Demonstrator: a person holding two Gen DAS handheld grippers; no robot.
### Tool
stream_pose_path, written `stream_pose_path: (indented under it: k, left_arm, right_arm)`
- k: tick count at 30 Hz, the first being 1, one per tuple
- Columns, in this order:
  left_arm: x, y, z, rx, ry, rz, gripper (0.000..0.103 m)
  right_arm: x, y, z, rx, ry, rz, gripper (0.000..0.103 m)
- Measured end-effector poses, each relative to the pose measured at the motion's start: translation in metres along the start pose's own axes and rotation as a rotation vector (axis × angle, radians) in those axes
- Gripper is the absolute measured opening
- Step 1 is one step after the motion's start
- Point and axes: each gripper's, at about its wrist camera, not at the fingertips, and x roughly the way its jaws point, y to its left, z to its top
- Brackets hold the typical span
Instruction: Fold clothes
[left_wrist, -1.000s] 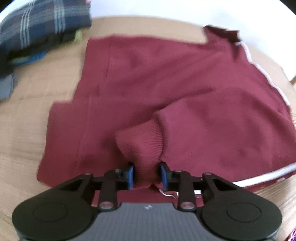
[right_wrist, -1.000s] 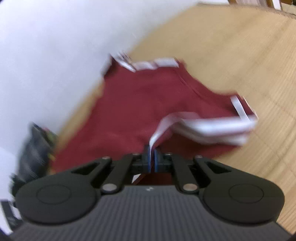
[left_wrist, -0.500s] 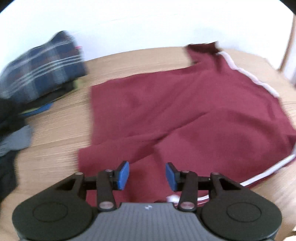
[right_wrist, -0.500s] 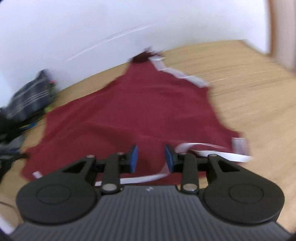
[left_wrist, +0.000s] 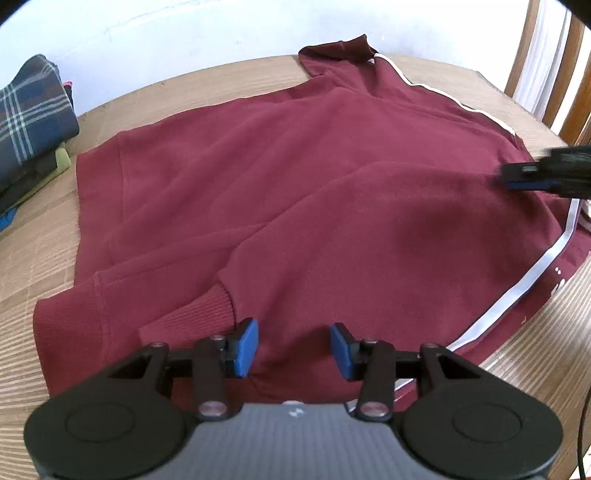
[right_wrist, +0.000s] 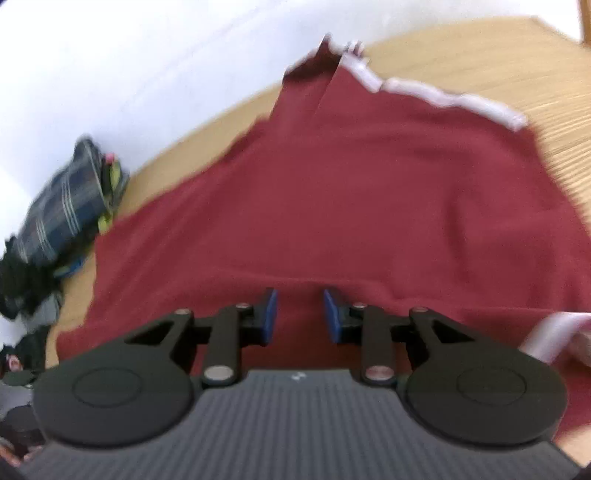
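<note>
A maroon sweatshirt (left_wrist: 314, 184) with white side stripes (left_wrist: 517, 295) lies spread on the wooden table, one sleeve folded across its body with the ribbed cuff (left_wrist: 199, 314) near me. My left gripper (left_wrist: 293, 349) is open and empty just above the cuff and near hem. My right gripper (right_wrist: 298, 314) is open and empty over the sweatshirt (right_wrist: 351, 192); its tip also shows at the right edge of the left wrist view (left_wrist: 546, 171).
A pile of folded clothes with a navy plaid piece (left_wrist: 29, 110) on top sits at the table's far left, also in the right wrist view (right_wrist: 66, 210). A white wall runs behind the table (left_wrist: 37, 258). Wooden chair slats (left_wrist: 554, 74) stand at the far right.
Both grippers let go: the left released the sleeve cuff, the right released the white-striped edge. Both pulled back and now hover open over the flat sweatshirt.
</note>
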Motion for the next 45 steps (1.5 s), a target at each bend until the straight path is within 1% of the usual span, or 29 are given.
stream_pose_path:
  k: [3, 4, 6, 7, 8, 10, 11, 12, 14, 15, 17, 18, 19, 21, 22, 23, 25, 26, 27, 29, 31, 33, 35, 36, 38, 40, 42, 44, 45]
  left_arm:
    - [0.0, 0.002, 0.001, 0.004, -0.006, -0.018, 0.052]
    - [0.0, 0.001, 0.001, 0.011, -0.006, -0.017, 0.053]
    - [0.0, -0.005, -0.001, 0.036, -0.004, -0.003, 0.055]
    - [0.0, -0.007, -0.001, 0.046, -0.001, 0.005, 0.055]
    - [0.001, -0.01, -0.001, 0.052, 0.001, 0.011, 0.056]
    - [0.001, -0.011, 0.001, 0.048, 0.01, 0.017, 0.056]
    - [-0.001, -0.012, 0.0, 0.037, 0.017, 0.019, 0.057]
    - [-0.002, -0.012, 0.001, 0.026, 0.024, 0.023, 0.057]
    - [-0.001, -0.017, 0.002, 0.019, 0.029, 0.041, 0.058]
    - [-0.001, -0.019, 0.002, 0.016, 0.029, 0.049, 0.059]
    - [-0.002, -0.02, 0.002, -0.005, 0.032, 0.06, 0.059]
    - [-0.003, -0.02, 0.004, -0.026, 0.04, 0.065, 0.058]
    - [-0.006, -0.019, 0.01, -0.048, 0.04, 0.069, 0.057]
    - [-0.018, -0.013, 0.023, -0.092, 0.01, 0.076, 0.058]
    - [-0.024, -0.01, 0.03, -0.114, -0.006, 0.08, 0.059]
    - [-0.03, -0.006, 0.038, -0.131, -0.024, 0.096, 0.06]
    - [-0.039, 0.005, 0.056, -0.148, -0.066, 0.163, 0.062]
    - [-0.039, 0.011, 0.065, -0.145, -0.08, 0.204, 0.065]
    - [-0.038, 0.019, 0.076, -0.14, -0.086, 0.25, 0.065]
    - [-0.03, 0.04, 0.099, -0.146, -0.091, 0.318, 0.065]
    - [-0.016, 0.068, 0.119, -0.195, -0.095, 0.329, 0.065]
    - [0.002, 0.097, 0.136, -0.232, -0.1, 0.313, 0.067]
    - [0.022, 0.124, 0.147, -0.25, -0.08, 0.306, 0.068]
    - [0.033, 0.135, 0.15, -0.256, -0.06, 0.303, 0.068]
    - [0.052, 0.158, 0.154, -0.271, -0.024, 0.279, 0.068]
    - [0.07, 0.175, 0.156, -0.297, -0.011, 0.252, 0.068]
    - [0.086, 0.192, 0.159, -0.33, -0.008, 0.226, 0.068]
    - [0.098, 0.203, 0.16, -0.369, -0.01, 0.194, 0.068]
    - [0.104, 0.207, 0.159, -0.387, -0.012, 0.177, 0.072]
  right_arm:
    - [-0.016, -0.018, -0.004, 0.054, -0.038, -0.042, 0.032]
    - [-0.022, -0.03, -0.008, 0.064, -0.032, -0.071, 0.032]
    - [-0.022, -0.057, -0.015, 0.098, -0.001, -0.172, 0.031]
    - [-0.021, -0.071, -0.017, 0.125, -0.003, -0.179, 0.025]
    - [-0.021, -0.086, -0.02, 0.155, -0.016, -0.165, 0.024]
    - [-0.025, -0.113, -0.019, 0.288, -0.029, -0.101, 0.024]
    - [-0.029, -0.119, -0.017, 0.349, -0.03, -0.083, 0.026]
    - [-0.035, -0.118, -0.014, 0.364, -0.049, -0.074, 0.029]
    - [-0.045, -0.106, -0.008, 0.277, -0.078, -0.059, 0.03]
    - [-0.045, -0.102, -0.008, 0.213, -0.06, -0.06, 0.03]
    - [-0.032, -0.1, -0.01, 0.107, 0.045, -0.104, 0.03]
    - [-0.025, -0.102, -0.01, 0.078, 0.085, -0.116, 0.029]
    - [-0.025, -0.105, -0.005, 0.081, 0.096, -0.109, 0.03]
    - [-0.025, -0.102, 0.018, 0.116, 0.122, -0.073, 0.033]
    - [-0.026, -0.097, 0.03, 0.115, 0.107, -0.041, 0.033]
    - [-0.027, -0.091, 0.046, 0.092, 0.062, 0.005, 0.033]
    - [-0.024, -0.079, 0.075, 0.02, -0.02, 0.069, 0.046]
    - [-0.014, -0.076, 0.092, -0.02, -0.048, 0.088, 0.059]
    - [-0.001, -0.074, 0.109, -0.061, -0.074, 0.103, 0.069]
    - [0.031, -0.073, 0.136, -0.111, -0.095, 0.093, 0.068]
    - [0.073, -0.077, 0.162, -0.106, -0.087, 0.053, 0.068]
    - [0.109, -0.079, 0.18, -0.09, -0.067, 0.012, 0.068]
    - [0.139, -0.074, 0.191, -0.132, -0.067, -0.042, 0.068]
    - [0.151, -0.071, 0.194, -0.153, -0.061, -0.053, 0.068]
    - [0.173, -0.064, 0.199, -0.19, -0.034, -0.045, 0.068]
    - [0.199, -0.061, 0.209, -0.222, 0.02, -0.028, 0.068]
    - [0.213, -0.066, 0.213, -0.244, 0.043, -0.048, 0.068]
    - [0.227, -0.067, 0.216, -0.258, 0.045, -0.082, 0.068]
    - [0.234, -0.069, 0.219, -0.255, 0.054, -0.086, 0.068]
